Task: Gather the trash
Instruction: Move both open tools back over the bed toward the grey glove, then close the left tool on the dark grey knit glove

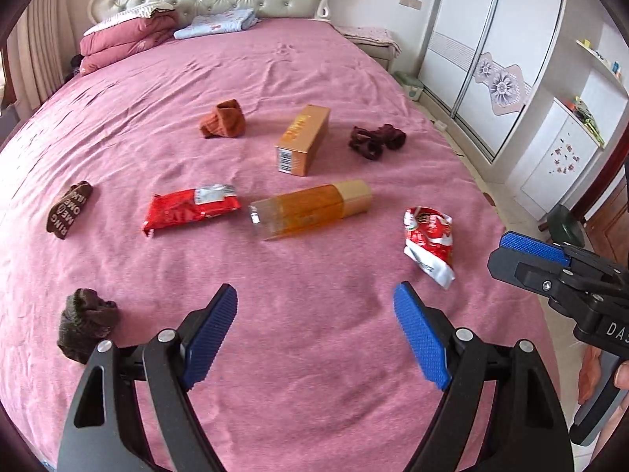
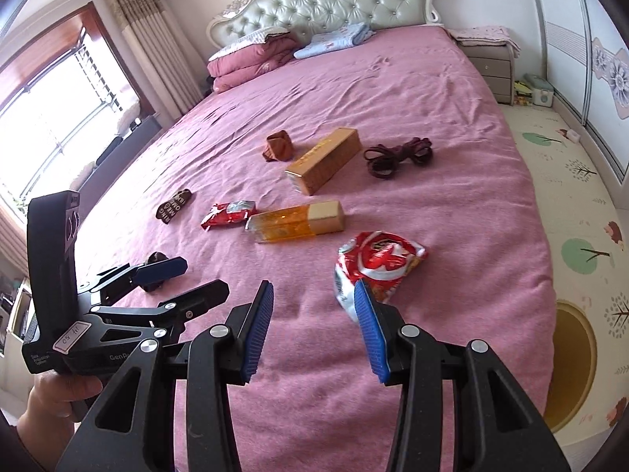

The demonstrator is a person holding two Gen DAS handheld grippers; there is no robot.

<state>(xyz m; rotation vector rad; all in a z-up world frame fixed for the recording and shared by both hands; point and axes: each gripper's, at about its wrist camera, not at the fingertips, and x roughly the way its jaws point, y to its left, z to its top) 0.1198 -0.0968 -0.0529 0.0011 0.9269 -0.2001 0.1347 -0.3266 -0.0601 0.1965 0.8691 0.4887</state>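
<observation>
Pink bedspread (image 1: 314,78) is filling both views, with a crumpled red wrapper (image 2: 377,263) lying centre-right just beyond the right tool (image 2: 312,326), which is hanging wide. Left tool (image 1: 316,334) is gaping wide too, holding nothing.

The left tool (image 1: 315,330) hangs over the pink bed (image 1: 314,59), jaws wide apart and empty. Ahead lie a red wrapper (image 1: 190,210), an amber bottle (image 1: 310,208) just beside it, a gold box (image 1: 302,139), and a crumpled red packet (image 1: 428,244) near the right tool (image 1: 530,251) at the frame's edge. Socks (image 1: 222,120) lie scattered around.
</observation>
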